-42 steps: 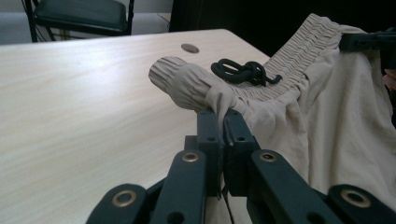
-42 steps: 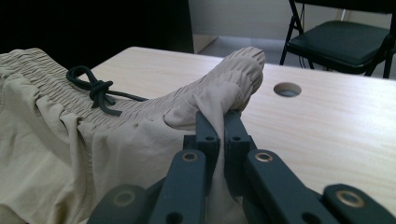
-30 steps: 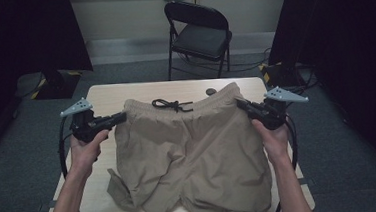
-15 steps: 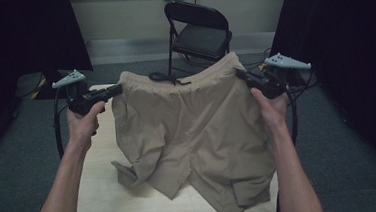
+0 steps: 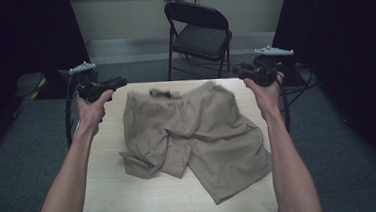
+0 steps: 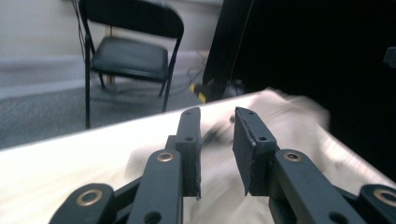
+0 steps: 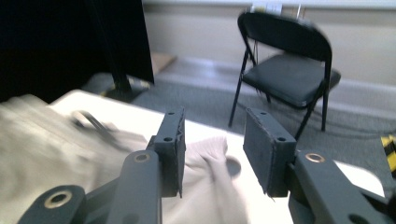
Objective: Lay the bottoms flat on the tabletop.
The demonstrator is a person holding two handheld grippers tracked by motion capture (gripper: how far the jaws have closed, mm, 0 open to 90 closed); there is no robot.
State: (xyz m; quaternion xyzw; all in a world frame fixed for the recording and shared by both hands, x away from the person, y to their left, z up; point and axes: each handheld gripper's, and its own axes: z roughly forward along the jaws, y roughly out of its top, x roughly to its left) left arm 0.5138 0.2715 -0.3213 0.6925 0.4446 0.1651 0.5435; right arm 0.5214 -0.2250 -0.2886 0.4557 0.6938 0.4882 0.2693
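The pair of beige cotton shorts [image 5: 193,135] lay spread across the pale wooden table [image 5: 107,192], waistband at the far edge, one leg bunched under at the near left. Both tools had just let go: the left gripper [image 5: 119,81] and the right gripper [image 5: 243,72] had just been opening, jaws parted, nothing between them. Smoothing and folding looked still to come. No containers anywhere.

- Shorts [image 5: 197,130]: plain khaki-tan, no pattern; dark drawstring [image 5: 161,93] at the waistband near the far edge.
- Tabletop [image 5: 107,192]: pale wood grain, light beige.
- Left tool [image 5: 119,82], right tool [image 5: 242,72]: black, each with a grey plate on top.
- Folding chair [image 5: 198,35]: black.
- Floor [image 5: 23,147]: grey carpet.
- Wall [image 5: 119,15]: cream.
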